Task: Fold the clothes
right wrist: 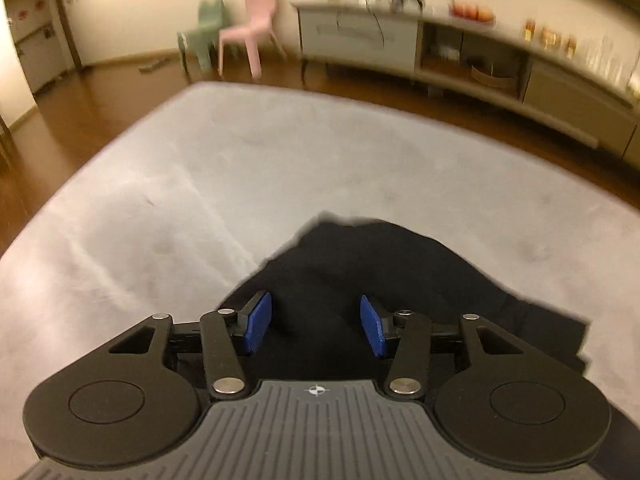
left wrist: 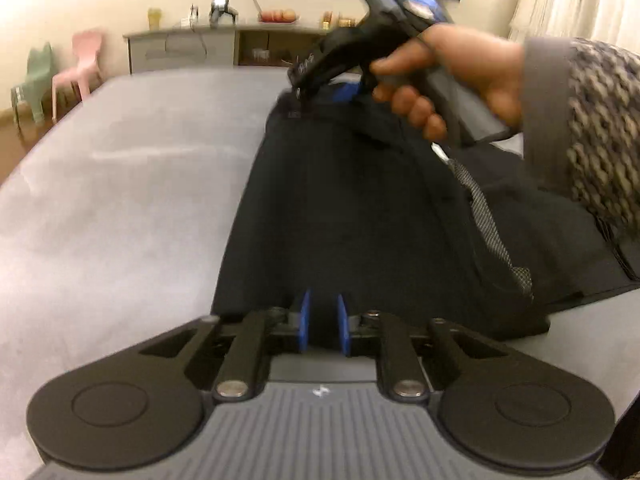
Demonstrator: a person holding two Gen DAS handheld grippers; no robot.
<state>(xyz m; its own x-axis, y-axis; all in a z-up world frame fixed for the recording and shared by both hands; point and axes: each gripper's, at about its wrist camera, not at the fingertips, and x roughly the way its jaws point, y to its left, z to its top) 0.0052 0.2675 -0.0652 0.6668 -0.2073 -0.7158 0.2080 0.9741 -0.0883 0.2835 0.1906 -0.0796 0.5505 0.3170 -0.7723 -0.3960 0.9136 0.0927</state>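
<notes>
A dark garment (left wrist: pixel 352 208) lies lengthwise on a grey padded surface (left wrist: pixel 120 200), with a grey patterned strip (left wrist: pixel 484 216) running along its right side. My left gripper (left wrist: pixel 325 324) sits at the garment's near edge. Its blue pads (left wrist: pixel 306 318) stand a narrow gap apart with dark cloth showing in the gap; I cannot tell whether they press on it. A hand (left wrist: pixel 460 76) holds my right gripper (left wrist: pixel 324 94) over the far end of the garment. In the right wrist view the right gripper (right wrist: pixel 316 326) is open wide above the dark garment (right wrist: pixel 360 264), with nothing pinched.
The grey surface (right wrist: pixel 280 168) stretches left and ahead to its edges, with wooden floor (right wrist: pixel 100 92) beyond. A long sideboard (right wrist: pixel 460 52) with small items stands along the far wall. A pink chair (right wrist: pixel 248 28) and a green chair (right wrist: pixel 206 28) stand beside it. A patterned sleeve (left wrist: pixel 600 140) fills the right.
</notes>
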